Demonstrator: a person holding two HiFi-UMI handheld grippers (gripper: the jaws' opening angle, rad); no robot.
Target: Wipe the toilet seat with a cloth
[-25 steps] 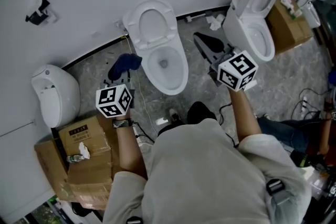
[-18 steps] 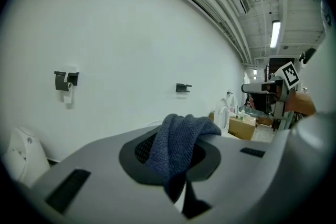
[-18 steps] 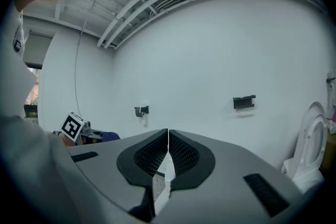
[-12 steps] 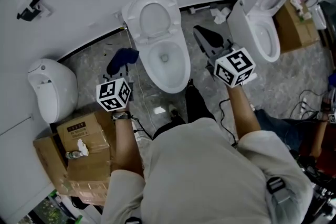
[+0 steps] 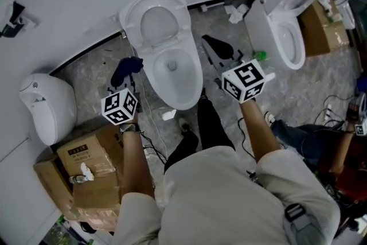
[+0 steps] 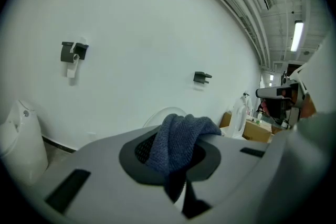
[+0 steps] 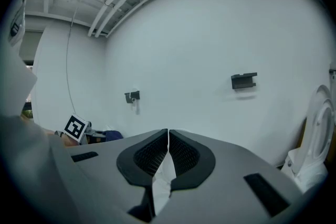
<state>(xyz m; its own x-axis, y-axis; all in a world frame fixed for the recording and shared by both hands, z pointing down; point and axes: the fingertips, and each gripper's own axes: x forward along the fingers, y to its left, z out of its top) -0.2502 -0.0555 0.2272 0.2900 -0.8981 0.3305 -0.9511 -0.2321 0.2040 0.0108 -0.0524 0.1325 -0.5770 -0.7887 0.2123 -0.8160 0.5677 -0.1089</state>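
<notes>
A white toilet (image 5: 184,86) stands against the wall in the head view, its seat and lid (image 5: 153,21) raised. My left gripper (image 5: 127,76) hangs left of the bowl, shut on a dark blue cloth (image 5: 127,67). In the left gripper view the blue cloth (image 6: 181,136) bulges out between the closed jaws of the left gripper (image 6: 178,157), and the raised lid (image 6: 157,117) shows behind it. My right gripper (image 5: 215,49) is just right of the bowl, shut with nothing in it. In its own view the right gripper (image 7: 168,139) points at the bare white wall.
A second toilet (image 5: 285,20) stands at the right with a cardboard box (image 5: 321,17) behind it. A white urinal-like fixture (image 5: 43,106) and stacked boxes (image 5: 92,166) are at the left. Cables (image 5: 338,106) and scraps of paper (image 5: 234,13) lie on the grey floor. The person's leg (image 5: 209,123) reaches toward the bowl.
Both grippers have sunk and come closer to the toilet bowl. The person's leg has stepped forward toward it. The cloth stays in the left gripper.
</notes>
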